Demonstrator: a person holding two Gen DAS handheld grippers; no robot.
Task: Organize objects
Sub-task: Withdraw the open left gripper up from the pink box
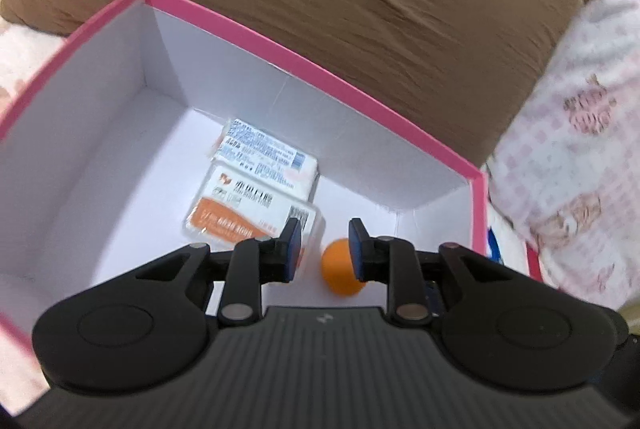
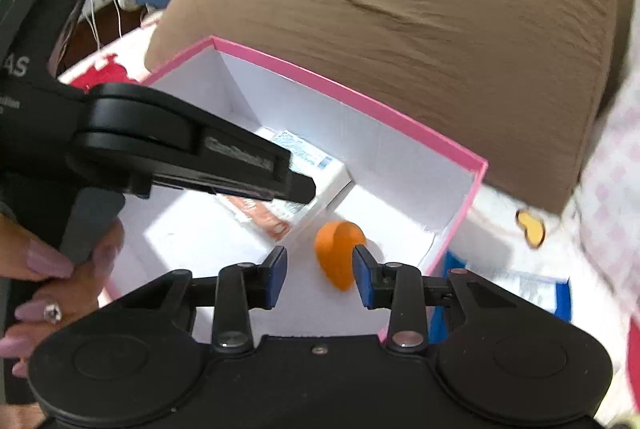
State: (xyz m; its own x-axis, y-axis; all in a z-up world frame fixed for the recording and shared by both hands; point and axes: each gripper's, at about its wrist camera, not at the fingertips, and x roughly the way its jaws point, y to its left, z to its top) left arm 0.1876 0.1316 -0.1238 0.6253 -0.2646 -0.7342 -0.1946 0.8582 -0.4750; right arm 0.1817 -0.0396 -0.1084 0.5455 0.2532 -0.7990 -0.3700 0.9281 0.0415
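My left tool point(image 1: 320, 249) hung over the pink box point(image 1: 280, 41), jaws a little apart and pinching nothing. My right tool point(image 2: 320, 275) was also spread and empty. The orange ball point(image 2: 338, 255) lay on the box floor beside two packets point(image 1: 260, 189). I judged that lowering either tool carelessly could knock the ball or dent the box.

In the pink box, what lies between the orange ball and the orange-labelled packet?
Nothing: in the left wrist view, only bare white floor of the pink box separates the orange ball from the orange-labelled packet.
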